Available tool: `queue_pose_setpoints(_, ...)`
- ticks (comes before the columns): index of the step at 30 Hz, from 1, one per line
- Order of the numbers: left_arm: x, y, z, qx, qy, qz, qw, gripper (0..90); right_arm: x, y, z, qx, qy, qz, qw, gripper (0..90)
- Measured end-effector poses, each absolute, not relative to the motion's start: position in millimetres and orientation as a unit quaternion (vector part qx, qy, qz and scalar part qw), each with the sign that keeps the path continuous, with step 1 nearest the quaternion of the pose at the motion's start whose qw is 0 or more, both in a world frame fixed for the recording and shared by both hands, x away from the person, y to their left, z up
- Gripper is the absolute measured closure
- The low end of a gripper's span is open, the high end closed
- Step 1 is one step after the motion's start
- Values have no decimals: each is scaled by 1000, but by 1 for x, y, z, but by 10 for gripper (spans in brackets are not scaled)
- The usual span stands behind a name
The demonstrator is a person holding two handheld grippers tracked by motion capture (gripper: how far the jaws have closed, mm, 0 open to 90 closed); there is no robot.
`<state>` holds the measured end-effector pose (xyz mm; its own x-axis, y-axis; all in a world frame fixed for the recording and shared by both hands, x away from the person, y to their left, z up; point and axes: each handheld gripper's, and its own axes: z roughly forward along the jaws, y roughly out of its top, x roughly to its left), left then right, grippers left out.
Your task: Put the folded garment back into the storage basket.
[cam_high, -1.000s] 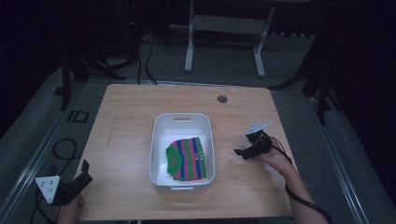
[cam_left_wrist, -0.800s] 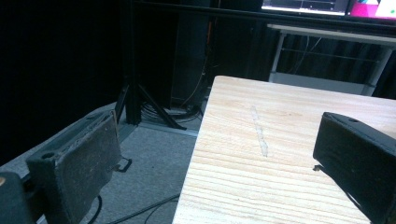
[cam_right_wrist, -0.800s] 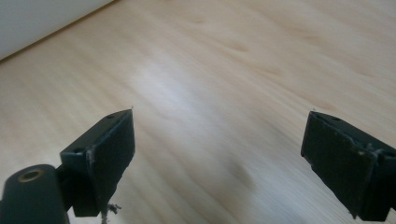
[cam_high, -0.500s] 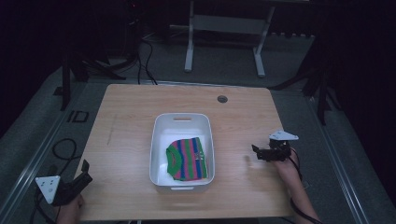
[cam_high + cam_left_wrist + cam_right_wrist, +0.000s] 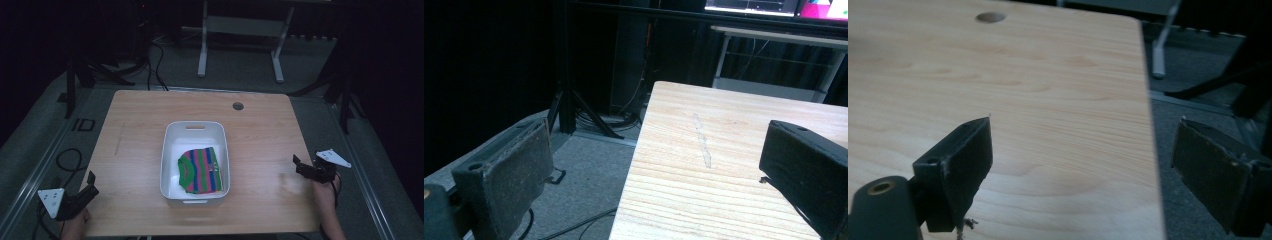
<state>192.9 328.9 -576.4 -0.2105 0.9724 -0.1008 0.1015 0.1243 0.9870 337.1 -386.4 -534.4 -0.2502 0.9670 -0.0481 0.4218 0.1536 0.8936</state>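
— Nearest, then: left gripper [image 5: 80, 197] off the near left corner of the wooden counter [image 5: 135, 150], fingers [image 5: 506, 175] spread wide, nothing between them. Straddling the counter's left edge in the left gripper view, grey floor [image 5: 584, 175] below one side.

— And opposite?

— Right gripper [image 5: 306, 169] at the near right edge, held in a hand [image 5: 325, 192], fingers [image 5: 960, 160] likewise released and bare. One over the wood, the other past the edge, in the right gripper view.

— Further in?

— White bin [image 5: 170, 150], mid-counter, well apart from both grippers. Rectangular, rounded corners, handle slot in the far wall.

— Inside?

— Small knitted sweater [image 5: 200, 170], folded, lying flat toward the near end of the bin. Striped in green, pink and blue, green round the neckline at its left side. White bottom bare at the far end.

— Beyond?

— Round grommet hole [image 5: 238, 106] near the counter's far edge, right of centre. Then floor, cables [image 5: 155, 65], a pale metal frame [image 5: 240, 25], all dim.
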Motion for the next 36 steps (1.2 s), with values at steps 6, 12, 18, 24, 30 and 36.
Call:
queue_pose_setpoints(6, 193, 329, -576, 444, 604, 490, 445, 14, 324, -397, -538, 525, 664, 392, 360, 98)
queue_pose_setpoints(12, 193, 329, -576, 444, 604, 490, 445, 14, 312, -400, -546, 522, 668, 392, 356, 98)
queue_pose_setpoints(18, 193, 329, -576, 444, 605, 489, 445, 14, 300, -403, -549, 524, 650, 407, 370, 98)
queue_pose_setpoints(24, 193, 329, -576, 445, 605, 490, 444, 14, 291, -405, -552, 531, 643, 407, 372, 98)
queue_pose_setpoints(30, 193, 329, -576, 445, 604, 490, 444, 14, 281, -405, -554, 523, 637, 414, 386, 99)
queue_pose_setpoints(36, 193, 329, -576, 444, 604, 490, 445, 14, 281, -408, -557, 525, 633, 422, 381, 99)
